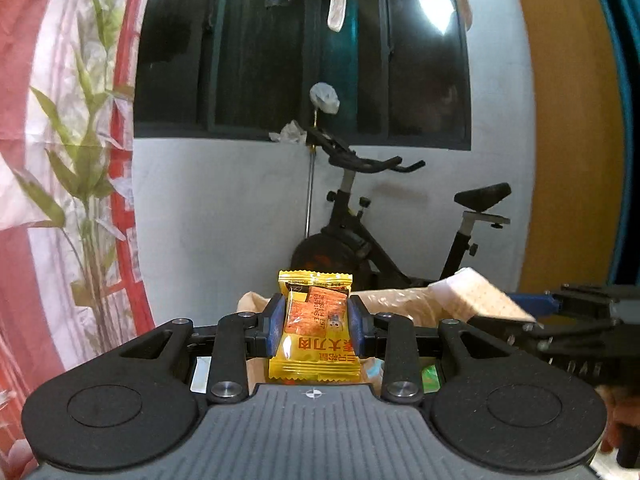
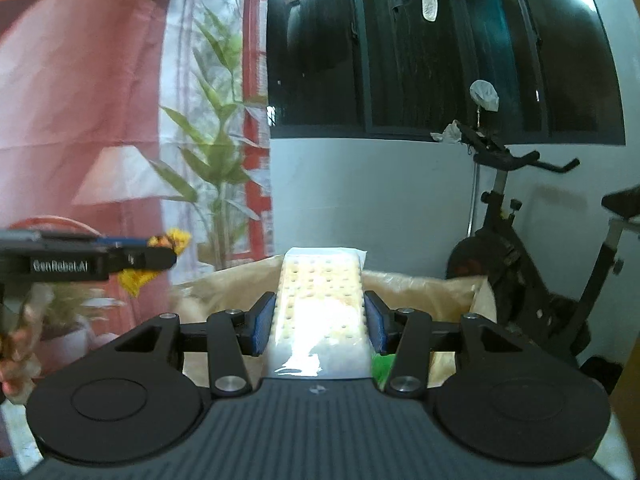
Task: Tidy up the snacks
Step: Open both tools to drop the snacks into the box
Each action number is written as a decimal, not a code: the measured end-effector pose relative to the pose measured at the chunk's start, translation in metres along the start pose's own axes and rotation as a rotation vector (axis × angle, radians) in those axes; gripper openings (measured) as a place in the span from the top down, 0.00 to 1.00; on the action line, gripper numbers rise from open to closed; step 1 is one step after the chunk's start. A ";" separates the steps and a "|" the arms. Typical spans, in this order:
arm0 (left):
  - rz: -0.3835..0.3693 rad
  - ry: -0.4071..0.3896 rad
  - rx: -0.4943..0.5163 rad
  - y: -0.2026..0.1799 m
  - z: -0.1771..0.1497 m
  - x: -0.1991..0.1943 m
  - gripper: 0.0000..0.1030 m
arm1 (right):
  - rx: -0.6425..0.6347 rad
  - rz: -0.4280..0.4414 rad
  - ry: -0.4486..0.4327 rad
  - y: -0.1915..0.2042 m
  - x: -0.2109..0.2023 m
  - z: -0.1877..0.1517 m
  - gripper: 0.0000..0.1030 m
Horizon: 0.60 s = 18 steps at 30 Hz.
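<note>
One yellow snack packet [image 1: 315,326] with red Chinese lettering sat clamped between the two blue pads [image 1: 277,326] of the left gripper [image 1: 316,326], its crimped top edge standing above the jaws and its bottom edge hanging just below them. One clear-wrapped stack of soda crackers [image 2: 322,308] lay lengthwise between the two blue pads of the right gripper [image 2: 320,326], the jaws closed against its long sides and its far end reaching well past them. In the left view the cracker pack and the right gripper appeared to the right of the left jaws, close beside them; in the right view the left gripper with its yellow packet appeared off to the left of the right jaws. Beneath and just beyond both sets of jaws was the open mouth of one tan plastic bag [image 2: 424,286]. Farther ahead, well apart, stood one black exercise bike [image 1: 384,236] against a grey wall under one dark window [image 1: 304,52]. Left of the jaws hung a red-and-white bamboo-print curtain [image 1: 80,160].
</note>
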<state>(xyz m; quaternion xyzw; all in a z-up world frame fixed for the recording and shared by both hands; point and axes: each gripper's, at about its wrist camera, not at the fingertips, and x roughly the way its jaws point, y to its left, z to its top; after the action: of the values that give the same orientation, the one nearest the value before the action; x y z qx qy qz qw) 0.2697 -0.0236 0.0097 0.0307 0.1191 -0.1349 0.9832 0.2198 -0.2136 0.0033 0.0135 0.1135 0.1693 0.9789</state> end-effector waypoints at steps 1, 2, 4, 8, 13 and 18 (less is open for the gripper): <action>0.006 0.006 -0.007 0.001 0.002 0.010 0.66 | -0.006 -0.004 0.008 -0.002 0.009 0.002 0.53; 0.010 0.013 -0.010 0.002 0.002 0.017 0.66 | -0.014 -0.010 0.011 -0.002 0.018 0.003 0.53; 0.018 0.032 -0.004 0.003 -0.001 0.028 0.66 | -0.033 -0.016 0.021 -0.003 0.033 0.001 0.53; 0.025 0.073 0.011 0.006 -0.012 0.047 0.66 | -0.011 -0.022 0.055 -0.007 0.057 -0.008 0.53; 0.008 0.106 -0.017 0.017 -0.025 0.050 0.42 | 0.059 -0.036 0.081 -0.017 0.067 -0.018 0.51; 0.023 0.100 -0.035 0.020 -0.027 0.041 0.35 | 0.074 -0.037 0.062 -0.023 0.055 -0.022 0.36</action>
<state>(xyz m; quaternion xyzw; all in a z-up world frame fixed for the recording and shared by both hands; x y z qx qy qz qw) 0.3072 -0.0127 -0.0261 0.0217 0.1702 -0.1198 0.9779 0.2725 -0.2168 -0.0314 0.0421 0.1504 0.1474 0.9767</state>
